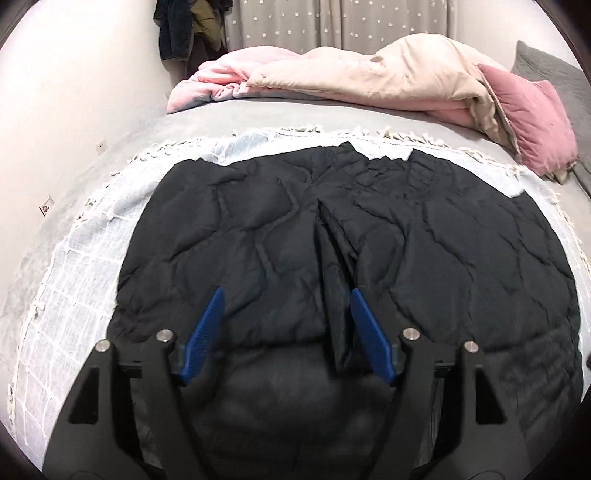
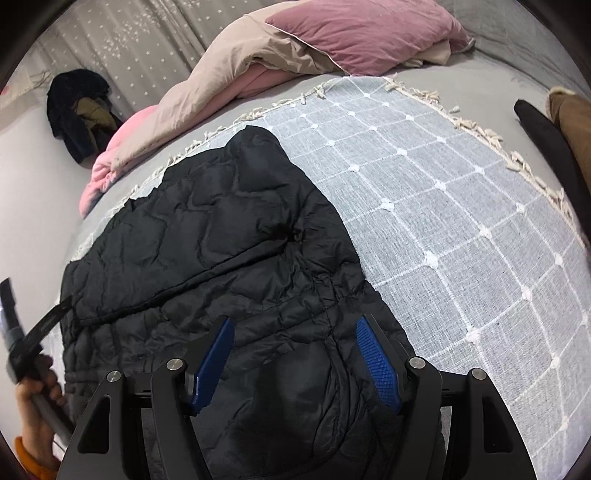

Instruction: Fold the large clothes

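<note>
1. Here, nearest the lens, the left gripper [image 1: 287,321] stands released, blue pads spread wide with nothing pressed between them; it hovers over the near hem of the black quilted jacket [image 1: 332,240], where a narrow flap of fabric rises just inside its right-hand pad.
2. The right gripper [image 2: 293,350] is likewise released, jaws apart above the gathered, rumpled part of the same jacket [image 2: 221,240]; no cloth is pinched, though fabric lies directly beneath the gap.
3. To do the next fold well, I judge each claw should bite a single clean edge of the hem, not a bunched handful; both should lift together so the slippery padded shell carries over evenly without sliding.
4. At the left edge of the right view, the person's hand [image 2: 35,402] grips the other tool's handle, just beside the jacket.
5. Further off, the jacket lies spread flat on a pale checked throw [image 2: 443,206] with a fringe; bare throw lies to its right.
6. Beyond that, a heaped beige duvet [image 1: 388,70] and a pink pillow [image 2: 365,29] sit well apart from the work.
</note>
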A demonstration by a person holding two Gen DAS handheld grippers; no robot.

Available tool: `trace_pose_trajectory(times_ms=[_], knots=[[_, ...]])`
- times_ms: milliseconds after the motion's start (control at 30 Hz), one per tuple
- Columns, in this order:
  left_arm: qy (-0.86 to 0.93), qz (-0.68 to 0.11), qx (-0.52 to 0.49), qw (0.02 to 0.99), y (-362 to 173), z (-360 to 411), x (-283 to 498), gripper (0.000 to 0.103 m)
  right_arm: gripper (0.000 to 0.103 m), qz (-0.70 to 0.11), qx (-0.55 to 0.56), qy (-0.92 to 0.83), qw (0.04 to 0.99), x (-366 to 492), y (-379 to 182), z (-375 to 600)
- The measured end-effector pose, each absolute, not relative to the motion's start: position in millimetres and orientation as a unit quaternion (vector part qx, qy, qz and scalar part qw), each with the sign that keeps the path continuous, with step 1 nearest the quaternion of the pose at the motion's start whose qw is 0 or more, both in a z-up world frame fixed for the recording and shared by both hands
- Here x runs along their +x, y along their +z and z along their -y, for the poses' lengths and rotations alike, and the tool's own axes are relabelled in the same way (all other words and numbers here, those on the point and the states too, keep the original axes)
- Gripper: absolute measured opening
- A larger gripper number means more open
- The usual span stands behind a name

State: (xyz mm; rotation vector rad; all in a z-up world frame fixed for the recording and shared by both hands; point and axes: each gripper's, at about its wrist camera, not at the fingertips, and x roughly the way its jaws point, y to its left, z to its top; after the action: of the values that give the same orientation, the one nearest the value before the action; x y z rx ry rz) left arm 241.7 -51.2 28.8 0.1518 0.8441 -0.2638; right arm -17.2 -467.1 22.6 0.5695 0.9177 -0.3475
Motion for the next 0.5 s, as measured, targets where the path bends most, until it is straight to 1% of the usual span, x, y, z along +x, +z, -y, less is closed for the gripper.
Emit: trace_pose_trajectory(times_ms=[67,100,200,233,267,300,333,500], knots=[[-0.133,-0.417,0.074,0.896,32,48,232,0.077,0.070,-0.436,0.270,-0.165,0.843,-18,28,463],[-0.133,-0.421,0.073,0.894,34,44,226,0.083,0.070,-0.431,0.274,-0.163,0.844,-20,32,461],[-0.126,-0.444,0.049,0.886,43,25,208,0.092,0.070,-0.416,0.288,-0.145,0.850,-30,47,449],[-0.128,-0.450,0.042,0.883,45,22,202,0.094,0.071,-0.413,0.288,-0.141,0.852,-33,51,446],[-0.129,-0.456,0.031,0.880,50,13,193,0.098,0.072,-0.408,0.285,-0.138,0.856,-39,56,440],[-0.128,-0.458,0.025,0.879,53,7,187,0.101,0.076,-0.405,0.280,-0.138,0.859,-44,60,435],[-0.128,-0.457,0.019,0.880,57,0,179,0.101,0.079,-0.403,0.272,-0.138,0.863,-50,63,430],[-0.135,-0.451,0.019,0.882,63,-26,145,0.102,0.082,-0.412,0.231,-0.141,0.870,-77,66,412]])
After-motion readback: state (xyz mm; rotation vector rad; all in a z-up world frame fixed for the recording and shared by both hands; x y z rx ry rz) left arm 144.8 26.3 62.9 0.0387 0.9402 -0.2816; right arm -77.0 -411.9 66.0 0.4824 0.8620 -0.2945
